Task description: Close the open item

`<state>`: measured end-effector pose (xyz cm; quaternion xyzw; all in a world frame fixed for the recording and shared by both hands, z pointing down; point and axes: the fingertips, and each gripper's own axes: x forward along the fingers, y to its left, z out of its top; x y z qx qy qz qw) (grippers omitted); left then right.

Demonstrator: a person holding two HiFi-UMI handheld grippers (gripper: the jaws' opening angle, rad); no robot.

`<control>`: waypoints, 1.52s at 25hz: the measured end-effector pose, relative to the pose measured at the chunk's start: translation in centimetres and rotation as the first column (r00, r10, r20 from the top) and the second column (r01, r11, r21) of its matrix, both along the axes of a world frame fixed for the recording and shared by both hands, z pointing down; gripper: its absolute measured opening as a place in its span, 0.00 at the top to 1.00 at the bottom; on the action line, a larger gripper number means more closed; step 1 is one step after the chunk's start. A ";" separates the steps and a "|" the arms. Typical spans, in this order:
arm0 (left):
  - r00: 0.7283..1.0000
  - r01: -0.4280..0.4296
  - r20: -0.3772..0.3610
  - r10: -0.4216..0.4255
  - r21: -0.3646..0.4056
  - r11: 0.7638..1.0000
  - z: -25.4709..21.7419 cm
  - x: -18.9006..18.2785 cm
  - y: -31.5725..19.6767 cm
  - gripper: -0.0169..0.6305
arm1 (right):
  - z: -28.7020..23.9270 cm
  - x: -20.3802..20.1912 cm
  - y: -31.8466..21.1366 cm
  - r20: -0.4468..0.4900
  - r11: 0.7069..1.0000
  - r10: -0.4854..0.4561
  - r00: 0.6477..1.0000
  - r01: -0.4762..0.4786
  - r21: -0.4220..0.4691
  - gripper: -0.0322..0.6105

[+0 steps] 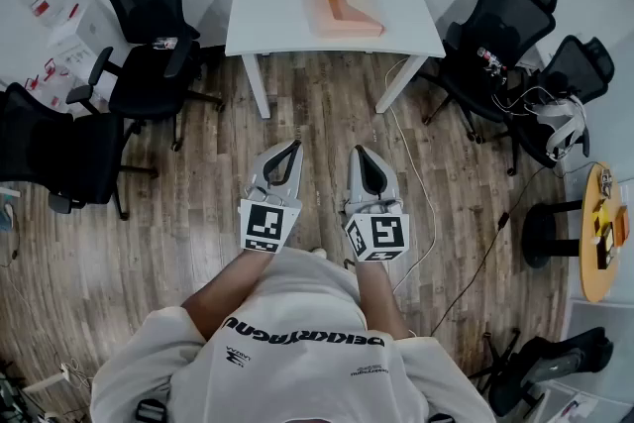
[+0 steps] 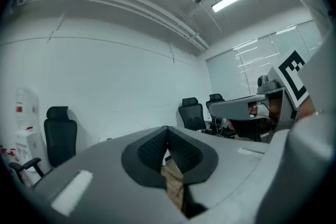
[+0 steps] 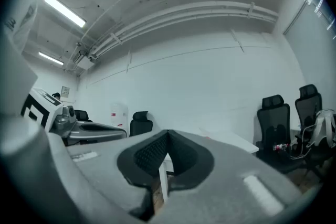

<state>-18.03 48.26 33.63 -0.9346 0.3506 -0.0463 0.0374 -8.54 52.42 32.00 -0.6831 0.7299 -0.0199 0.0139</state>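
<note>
An orange box (image 1: 347, 10) lies on the white table (image 1: 287, 15) at the far side of the room; its lid looks raised along one edge. The person stands well back from the table on the wooden floor and holds both grippers low in front of the body. The left gripper (image 1: 295, 146) and the right gripper (image 1: 359, 152) point toward the table, side by side and far short of it. In the left gripper view the left gripper (image 2: 168, 128) has its jaws meeting at the tip, with nothing held. The right gripper (image 3: 168, 132) stands the same way.
Black office chairs stand at the left (image 1: 149, 64) and at the right (image 1: 495, 25) of the table. A cable (image 1: 416, 183) trails over the floor on the right. A round wooden side table (image 1: 604, 233) stands at the right edge, a white appliance (image 1: 59, 15) at the upper left.
</note>
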 end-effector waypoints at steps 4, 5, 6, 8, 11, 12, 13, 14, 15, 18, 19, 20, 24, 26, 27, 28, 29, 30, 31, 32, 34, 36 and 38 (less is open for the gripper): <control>1.000 0.002 0.004 -0.002 -0.001 1.000 0.0 0.6 1.0 0.97 | -0.1 0.7 0.9 -0.019 1.000 0.005 1.000 -0.005 0.004 0.95; 1.000 0.001 0.006 -0.001 0.000 1.000 0.0 0.8 1.3 0.97 | -0.2 1.0 1.1 -0.023 1.000 0.006 1.000 -0.006 0.009 0.95; 1.000 0.001 0.008 -0.001 0.001 1.000 0.0 1.0 1.5 0.97 | -0.4 1.2 1.3 -0.022 1.000 0.005 1.000 -0.005 0.016 0.95; 1.000 0.003 0.014 -0.003 0.003 1.000 0.0 1.5 2.0 0.97 | -0.8 1.5 1.7 -0.023 1.000 -0.002 1.000 0.003 0.029 0.95; 1.000 0.007 0.025 -0.007 0.006 1.000 0.3 1.8 3.2 0.97 | -1.1 1.4 2.4 -0.036 0.999 -0.017 0.999 0.019 0.044 0.95; 1.000 0.008 0.028 -0.008 0.005 1.000 0.5 1.8 3.7 0.97 | -1.1 1.3 2.6 -0.035 0.999 -0.023 0.999 0.025 0.048 0.95; 0.999 0.008 0.032 -0.008 0.004 1.000 0.7 1.8 4.1 0.97 | -1.0 1.2 2.7 -0.033 0.998 -0.029 0.999 0.031 0.050 0.95; 0.999 0.008 0.037 -0.008 0.003 1.000 1.0 1.8 4.4 0.97 | -0.9 1.2 2.9 -0.030 0.998 -0.033 0.999 0.034 0.050 0.95; 0.999 0.009 0.040 -0.009 0.000 1.000 1.2 1.8 4.5 0.97 | -0.8 1.3 2.9 -0.026 0.998 -0.034 0.999 0.035 0.048 0.95; 0.999 0.020 0.036 -0.020 -0.010 1.000 1.5 1.6 4.1 0.97 | -0.5 1.6 2.6 -0.012 0.999 -0.029 1.000 0.030 0.045 0.95; 0.999 0.023 0.034 -0.022 -0.011 1.000 1.5 1.6 3.8 0.97 | -0.4 1.7 2.3 -0.010 0.999 -0.028 1.000 0.028 0.046 0.95; 0.999 0.024 0.032 -0.024 -0.013 1.000 1.6 1.6 3.5 0.97 | -0.4 1.8 1.9 -0.010 0.999 -0.027 1.000 0.027 0.047 0.95; 1.000 0.020 0.024 -0.019 -0.030 0.999 2.6 1.7 1.1 0.97 | 0.3 1.6 -0.6 -0.013 0.999 -0.026 1.000 0.027 0.040 0.95; 1.000 0.016 0.017 -0.016 -0.036 0.999 2.8 2.1 -1.0 0.97 | 0.6 1.9 -2.6 -0.015 0.999 -0.028 1.000 0.028 0.033 0.95; 1.000 0.015 0.012 -0.015 -0.040 0.999 2.8 2.3 -2.1 0.97 | 0.6 2.1 -3.7 -0.015 0.999 -0.028 0.999 0.028 0.029 0.95; 1.000 0.015 0.007 -0.014 -0.044 0.999 2.7 2.6 -3.3 0.97 | 0.7 2.3 -4.7 -0.015 0.999 -0.028 1.000 0.028 0.026 0.95; 1.000 0.013 0.003 -0.013 -0.047 0.999 2.7 2.8 -4.3 0.97 | 0.7 2.4 -5.8 -0.015 0.999 -0.027 1.000 0.028 0.024 0.95; 1.000 0.011 0.002 -0.011 -0.048 0.999 2.8 3.0 -5.4 0.97 | 0.8 2.6 -6.9 -0.013 0.999 -0.028 1.000 0.028 0.024 0.95; 1.000 0.007 0.002 -0.007 -0.049 0.999 2.9 3.4 -6.6 0.97 | 0.9 2.8 -8.1 -0.010 0.999 -0.028 1.000 0.029 0.024 0.95; 1.000 0.004 0.002 -0.004 -0.051 0.999 3.1 3.7 -7.8 0.97 | 1.1 3.0 -9.3 -0.006 0.999 -0.029 1.000 0.029 0.026 0.95; 1.000 0.000 0.002 0.000 -0.058 0.998 3.7 4.4 -10.4 0.97 | 1.7 3.7 -11.8 0.007 0.999 -0.027 1.000 0.027 0.025 0.95; 1.000 -0.001 0.002 0.001 -0.070 0.998 4.3 5.0 -13.3 0.97 | 2.3 4.3 -14.6 0.016 1.000 -0.025 1.000 0.024 0.020 0.95; 1.000 -0.003 0.004 0.003 -0.086 0.996 4.7 5.5 -16.3 0.97 | 2.6 5.1 -17.7 0.022 1.000 -0.019 1.000 0.019 0.007 0.95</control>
